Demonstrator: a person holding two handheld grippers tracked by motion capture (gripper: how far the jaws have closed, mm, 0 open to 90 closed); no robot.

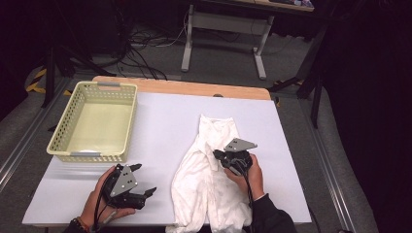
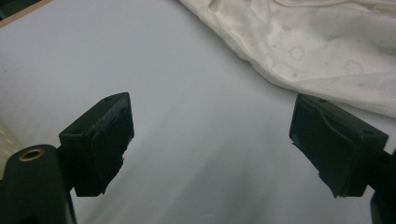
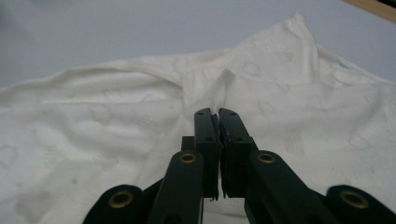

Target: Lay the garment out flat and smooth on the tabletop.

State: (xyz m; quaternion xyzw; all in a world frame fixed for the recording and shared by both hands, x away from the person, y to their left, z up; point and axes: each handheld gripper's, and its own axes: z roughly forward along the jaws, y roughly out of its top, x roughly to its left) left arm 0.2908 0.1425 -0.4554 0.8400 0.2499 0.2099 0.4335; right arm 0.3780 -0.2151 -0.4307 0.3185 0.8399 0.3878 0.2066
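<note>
Left forearm: coming in from the 6 o'clock edge of the high view, angling toward 1 o'clock.
Left hand: wrapping the gripper body from below, grey plate facing up.
Left gripper: lying low, pointing toward 2 o'clock; jaws standing wide apart, nothing between the pads.
Right forearm: dark sleeve entering at 6 o'clock, reaching toward 11 o'clock.
Right hand: gripping the body from behind.
Right gripper: pointing toward 10 o'clock, tipping downward; jaws pressing together, pinching a thin fold of white cloth at the tips.
</note>
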